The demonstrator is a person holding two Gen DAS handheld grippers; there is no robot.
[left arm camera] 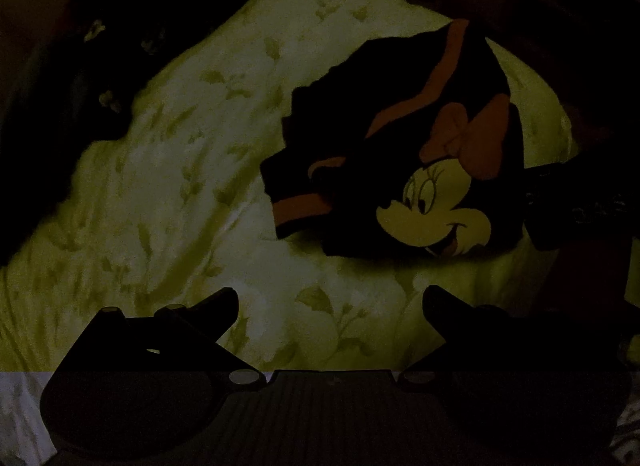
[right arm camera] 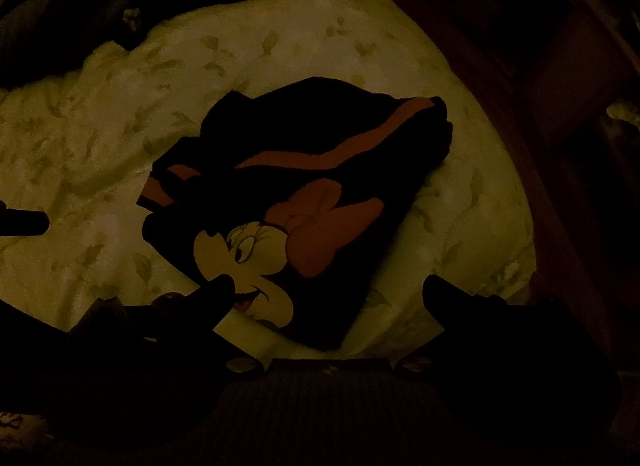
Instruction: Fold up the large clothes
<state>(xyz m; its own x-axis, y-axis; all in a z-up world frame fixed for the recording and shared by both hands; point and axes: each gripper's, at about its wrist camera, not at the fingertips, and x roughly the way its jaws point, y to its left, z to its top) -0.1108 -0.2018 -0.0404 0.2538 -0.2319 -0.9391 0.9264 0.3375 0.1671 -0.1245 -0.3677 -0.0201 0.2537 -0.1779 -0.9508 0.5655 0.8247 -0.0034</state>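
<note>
A dark garment (left arm camera: 400,137) with a cartoon mouse face, a red bow and red stripes lies folded into a compact bundle on a pale leaf-print bedspread (left arm camera: 180,169). My left gripper (left arm camera: 331,300) is open and empty, hovering over the bedspread short of the bundle. In the right wrist view the same garment (right arm camera: 320,145) lies just ahead of my right gripper (right arm camera: 331,300), which is open and empty with its left finger over the printed face. The left gripper's finger (right arm camera: 24,221) pokes in at that view's left edge. The light is very dim.
A dark heap of other fabric (left arm camera: 60,65) lies at the back left of the bed. Dark furniture (right arm camera: 580,145) rises along the right side. The bedspread (right arm camera: 100,125) is rumpled.
</note>
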